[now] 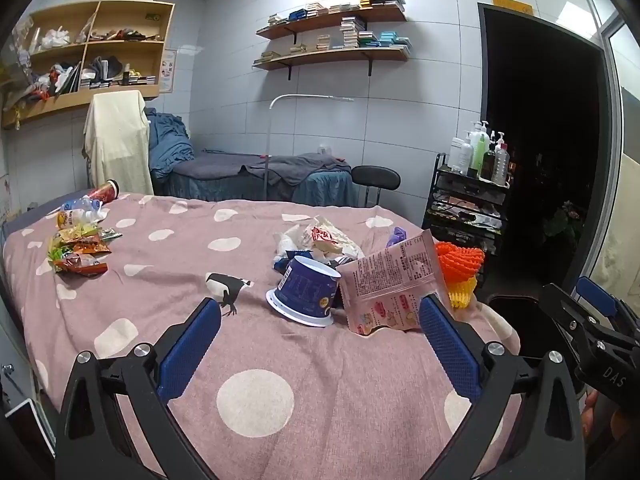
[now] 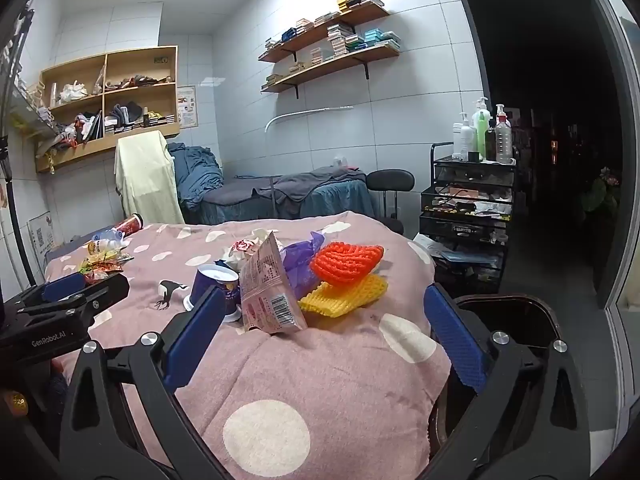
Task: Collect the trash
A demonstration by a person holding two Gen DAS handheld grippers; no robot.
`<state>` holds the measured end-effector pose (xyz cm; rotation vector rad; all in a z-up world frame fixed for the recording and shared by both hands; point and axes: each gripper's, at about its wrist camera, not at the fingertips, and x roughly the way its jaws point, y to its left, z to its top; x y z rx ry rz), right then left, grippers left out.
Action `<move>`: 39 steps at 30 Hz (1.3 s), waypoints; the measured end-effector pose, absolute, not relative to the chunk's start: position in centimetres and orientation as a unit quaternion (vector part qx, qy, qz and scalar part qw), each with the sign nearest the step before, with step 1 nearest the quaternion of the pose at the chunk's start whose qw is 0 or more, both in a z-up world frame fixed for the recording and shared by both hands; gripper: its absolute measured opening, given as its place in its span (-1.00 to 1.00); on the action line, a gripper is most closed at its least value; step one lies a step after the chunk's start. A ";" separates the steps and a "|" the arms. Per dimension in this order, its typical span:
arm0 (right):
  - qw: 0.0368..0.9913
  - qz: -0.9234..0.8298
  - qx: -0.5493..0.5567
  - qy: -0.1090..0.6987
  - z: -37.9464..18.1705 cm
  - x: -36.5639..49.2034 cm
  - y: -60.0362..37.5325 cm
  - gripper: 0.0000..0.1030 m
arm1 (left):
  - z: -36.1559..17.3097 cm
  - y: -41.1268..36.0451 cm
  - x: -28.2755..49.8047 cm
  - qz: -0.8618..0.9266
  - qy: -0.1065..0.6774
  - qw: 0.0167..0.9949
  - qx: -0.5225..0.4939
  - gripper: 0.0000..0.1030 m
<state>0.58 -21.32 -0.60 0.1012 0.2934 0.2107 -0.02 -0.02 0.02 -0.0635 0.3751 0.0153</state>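
Observation:
On the pink dotted blanket lies trash: an overturned blue paper cup, a pink snack packet, crumpled white wrappers, and orange and yellow foam nets. My left gripper is open and empty, just short of the cup and packet. My right gripper is open and empty, facing the pink packet, orange net and yellow net. A black bin stands by the bed's right edge.
More snack wrappers, bottles and a red cup lie at the bed's far left. A black trolley with bottles stands to the right, by a dark doorway. A massage bed and stool are behind.

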 end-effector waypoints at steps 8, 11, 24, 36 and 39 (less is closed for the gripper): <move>0.982 0.106 0.052 0.147 -0.7 0.6 -21.3 0.90 | -0.1 0.3 -0.1 0.007 0.185 0.982 -0.036 0.90; 0.982 0.107 0.053 0.146 -0.7 0.6 -21.3 0.90 | 0.0 0.3 -0.1 0.006 0.186 0.982 -0.036 0.90; 0.981 0.112 0.054 0.147 -0.8 0.5 -21.2 0.90 | -0.3 0.4 -0.2 0.008 0.192 0.981 -0.031 0.90; 0.981 0.113 0.055 0.149 -1.0 0.6 -21.1 0.90 | -0.6 0.2 0.0 0.007 0.196 0.980 -0.028 0.90; 0.981 0.114 0.054 0.149 -1.1 0.6 -21.0 0.90 | -0.6 0.2 0.0 0.007 0.196 0.980 -0.028 0.90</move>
